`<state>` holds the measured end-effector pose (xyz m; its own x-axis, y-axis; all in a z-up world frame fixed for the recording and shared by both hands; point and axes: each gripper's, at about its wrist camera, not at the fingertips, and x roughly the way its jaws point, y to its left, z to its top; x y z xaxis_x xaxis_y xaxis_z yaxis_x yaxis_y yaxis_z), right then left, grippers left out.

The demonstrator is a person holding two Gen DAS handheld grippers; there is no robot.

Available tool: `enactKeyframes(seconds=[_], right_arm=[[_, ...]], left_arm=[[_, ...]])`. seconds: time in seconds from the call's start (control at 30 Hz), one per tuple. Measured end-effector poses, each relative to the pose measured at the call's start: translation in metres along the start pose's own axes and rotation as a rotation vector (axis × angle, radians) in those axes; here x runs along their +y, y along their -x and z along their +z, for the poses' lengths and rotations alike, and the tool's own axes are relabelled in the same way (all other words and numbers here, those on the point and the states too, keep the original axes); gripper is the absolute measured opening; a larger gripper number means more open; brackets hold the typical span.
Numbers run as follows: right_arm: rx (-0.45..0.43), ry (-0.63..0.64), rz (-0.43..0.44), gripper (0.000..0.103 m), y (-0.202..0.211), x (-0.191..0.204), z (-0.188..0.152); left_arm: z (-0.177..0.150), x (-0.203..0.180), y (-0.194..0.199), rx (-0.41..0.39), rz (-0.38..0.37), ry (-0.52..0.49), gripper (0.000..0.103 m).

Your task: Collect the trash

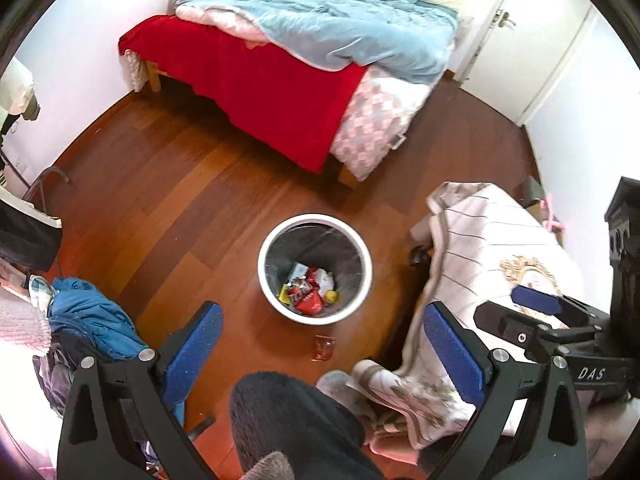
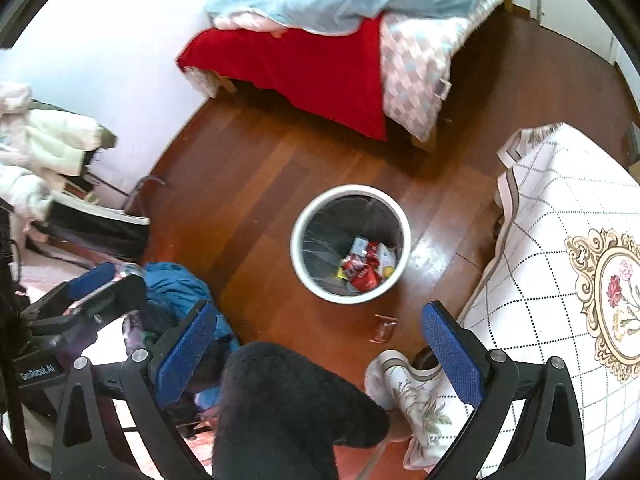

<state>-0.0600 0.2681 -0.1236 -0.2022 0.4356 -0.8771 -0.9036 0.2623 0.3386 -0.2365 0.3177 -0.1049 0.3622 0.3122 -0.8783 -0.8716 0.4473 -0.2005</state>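
Wrappers [image 1: 308, 292] fill the white bin [image 1: 267, 276] on the floor [image 1: 160, 200]; a clear scrap [image 1: 323, 348] lies just before it. Both grippers [image 1: 320, 340] [image 2: 318, 338] gape empty. Right view alone shows the tablecloth's flower emblem [image 2: 616, 292].

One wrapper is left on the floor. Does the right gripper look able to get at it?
Probably yes: the right gripper is open, and the wrapper lies on bare floor near the trash bin, nothing covering it.

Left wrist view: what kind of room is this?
Most likely a bedroom in a home. An unmade bed with a light blue duvet and red blanket stands against the wall, a white round waste bin holding wrappers sits on the reddish wooden floor, and a pile of blue clothing lies nearby.
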Motion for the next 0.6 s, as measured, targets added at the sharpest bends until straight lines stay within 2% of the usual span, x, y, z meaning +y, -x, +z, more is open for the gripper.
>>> enactKeyframes(seconds=[0.37, 0.6], right_arm=[[-0.011, 0.076, 0.08, 0.103, 0.067, 0.025, 0.0], [0.003, 0.099, 0.105, 0.103, 0.079, 0.031, 0.001]], left_arm=[[-0.003, -0.013, 0.054, -0.035, -0.084, 0.012, 0.103], [-0.004, -0.015, 0.07, -0.049, -0.103, 0.016, 0.103]])
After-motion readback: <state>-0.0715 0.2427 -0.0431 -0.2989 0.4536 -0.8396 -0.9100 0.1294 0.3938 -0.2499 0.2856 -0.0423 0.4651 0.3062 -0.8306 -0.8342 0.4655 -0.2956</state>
